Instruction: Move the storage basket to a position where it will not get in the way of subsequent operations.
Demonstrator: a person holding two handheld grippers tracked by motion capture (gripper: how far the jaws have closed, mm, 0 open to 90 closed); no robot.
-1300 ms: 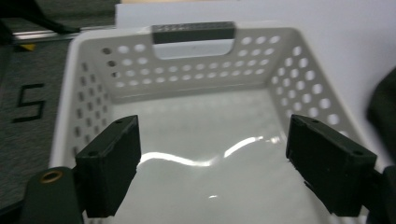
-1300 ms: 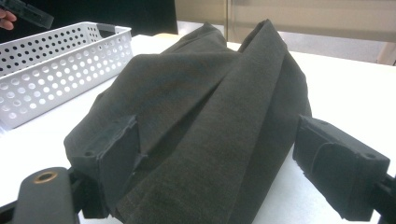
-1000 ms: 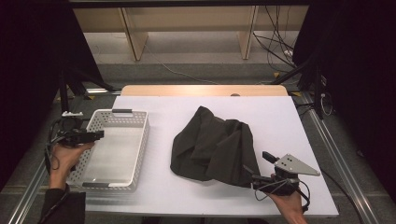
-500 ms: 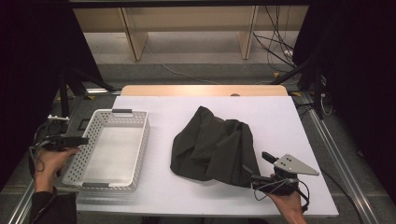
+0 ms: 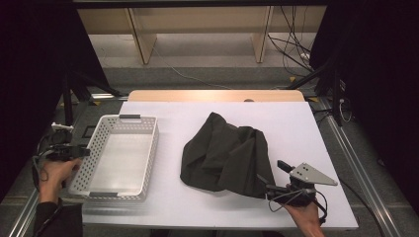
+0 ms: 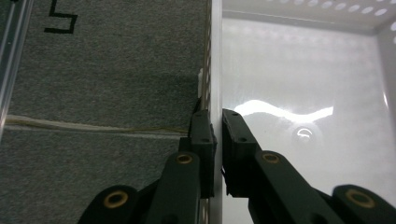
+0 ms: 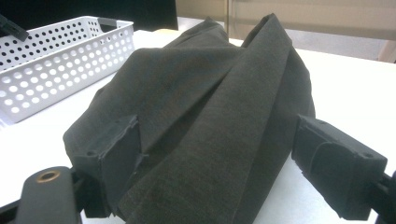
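The left gripper (image 6: 217, 135) is clamped on the left wall of the basket (image 5: 148, 148) — one jaw outside it, one inside, the thin white wall pinched between them. The basket sits at the desk's (image 5: 296, 123) left edge, its left side hanging over that edge above the grey floor (image 6: 93, 70). The cloth (image 5: 222, 155) lies crumpled in a heap right of the basket, toward the desk's near edge. The right gripper (image 7: 219, 172) stands wide open at the near right corner — its jaws flank the heap's near end without closing on it.
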